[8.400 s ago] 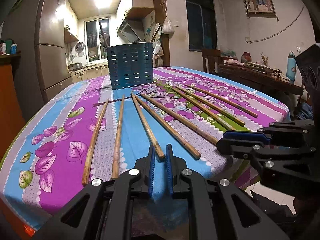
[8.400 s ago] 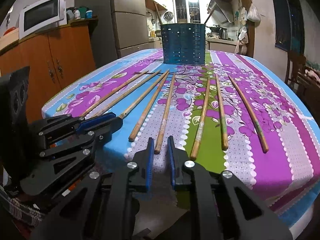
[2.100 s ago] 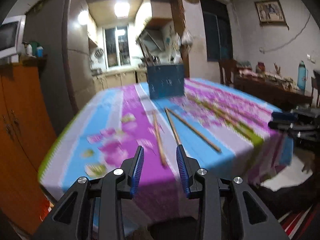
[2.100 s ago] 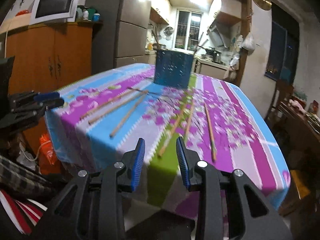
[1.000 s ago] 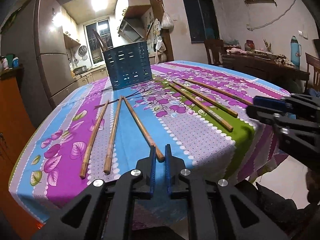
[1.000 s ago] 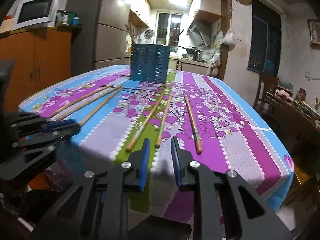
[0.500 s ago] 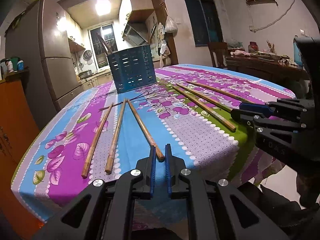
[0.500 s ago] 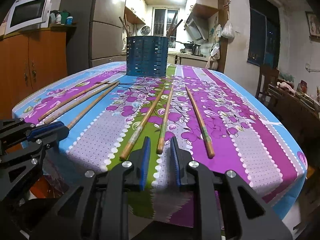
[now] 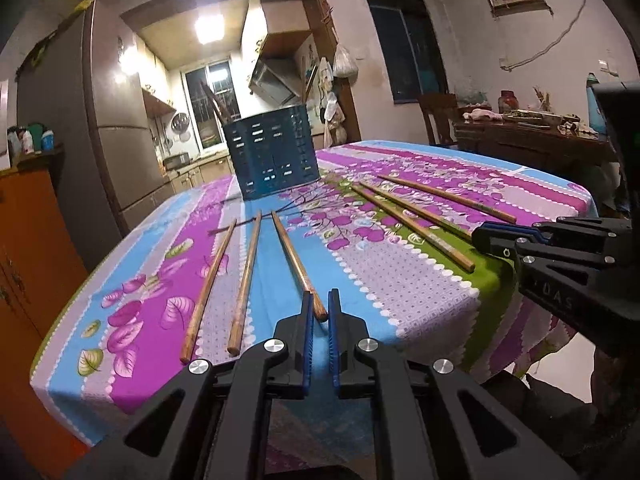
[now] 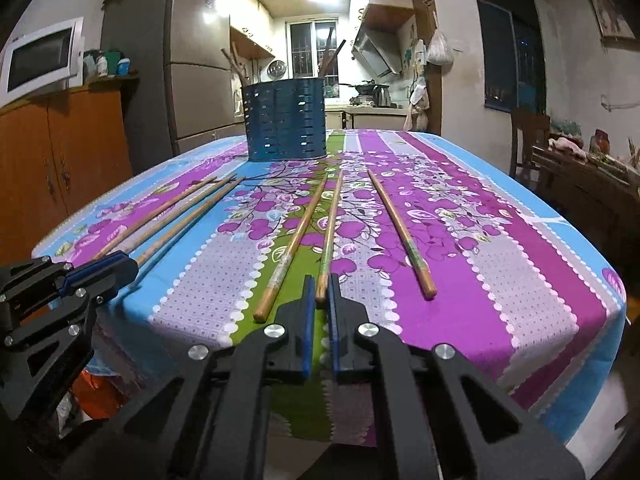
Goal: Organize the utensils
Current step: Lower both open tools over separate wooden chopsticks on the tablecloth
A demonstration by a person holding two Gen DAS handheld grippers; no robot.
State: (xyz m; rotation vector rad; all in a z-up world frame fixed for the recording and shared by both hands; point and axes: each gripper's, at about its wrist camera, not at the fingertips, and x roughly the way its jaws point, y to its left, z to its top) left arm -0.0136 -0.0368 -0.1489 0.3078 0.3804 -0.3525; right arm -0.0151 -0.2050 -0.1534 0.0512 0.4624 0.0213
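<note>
Several wooden chopsticks lie fanned on the floral tablecloth [image 9: 420, 292]. A dark blue slotted utensil holder [image 9: 276, 156] stands at the far end, also in the right wrist view [image 10: 285, 120], with a few chopsticks upright in it. My left gripper [image 9: 318, 310] is nearly shut around the near tip of one chopstick [image 9: 296, 264] at the table's front edge. My right gripper [image 10: 319, 292] is nearly shut around the near tip of another chopstick [image 10: 330, 228]. Each gripper shows in the other's view.
The table's front edge is right under both grippers. A wooden cabinet [image 10: 60, 152] with a microwave [image 10: 40, 60] stands to the left, a fridge [image 10: 192, 80] behind it. A side table [image 9: 532, 140] with clutter and a chair [image 9: 436, 116] are to the right.
Since 2 s ago both grippers came in from off the table and their jaws narrowed. In the last half second both crept forward onto a chopstick's near tip.
</note>
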